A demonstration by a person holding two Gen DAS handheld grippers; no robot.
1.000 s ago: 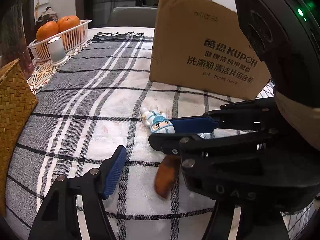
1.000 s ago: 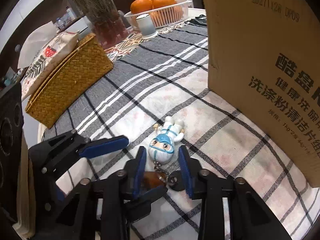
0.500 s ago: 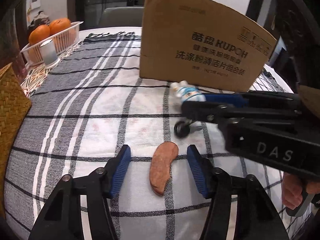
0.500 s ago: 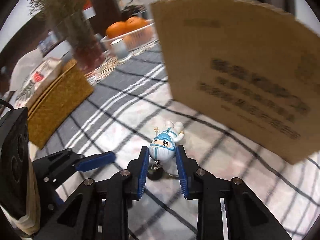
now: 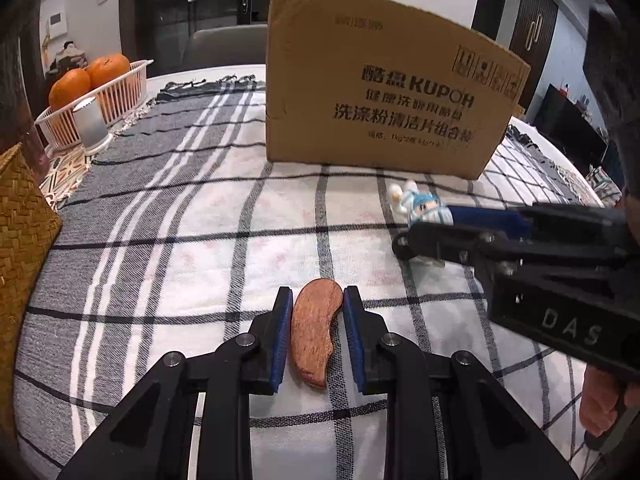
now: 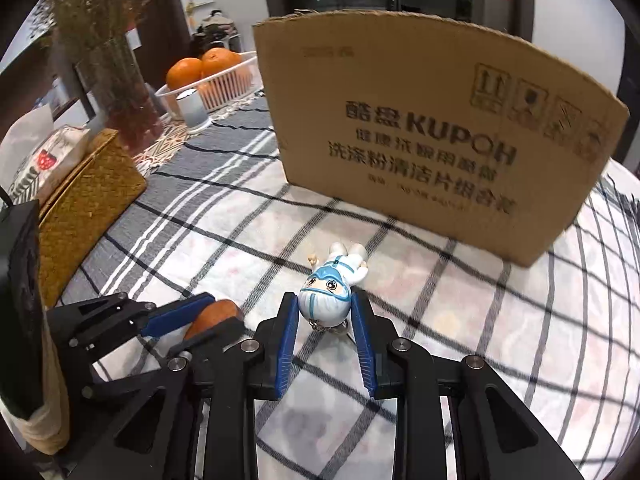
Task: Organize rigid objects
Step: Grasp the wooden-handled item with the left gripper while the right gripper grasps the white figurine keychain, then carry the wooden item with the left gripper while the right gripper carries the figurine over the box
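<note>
A brown, bean-shaped wooden piece (image 5: 314,328) lies on the checked tablecloth (image 5: 200,248). My left gripper (image 5: 318,294) is closing on it, and both blue pads press its sides. In the right wrist view that same gripper (image 6: 220,314) appears at the lower left with the wooden piece (image 6: 212,316) between its fingers. My right gripper (image 6: 324,298) is shut on the head of a small white-and-blue figurine keychain (image 6: 332,276), held just above the cloth. Seen from the left wrist, the figurine (image 5: 422,206) sits at the tip of the right gripper (image 5: 426,228). A cardboard box (image 5: 384,100) stands behind.
A woven straw basket (image 5: 20,240) is at the left edge. At the far left a white plastic basket of oranges (image 5: 100,92) stands behind a white cup (image 5: 90,124). A glass vase of dried stems (image 6: 116,80) stands beyond the straw basket. A person's hand (image 5: 600,404) holds the right gripper's handle.
My left jaws came together onto the wooden piece. The right gripper carried the figurine away from the wooden piece, rightward and toward the box, and its key ring came off the cloth.
</note>
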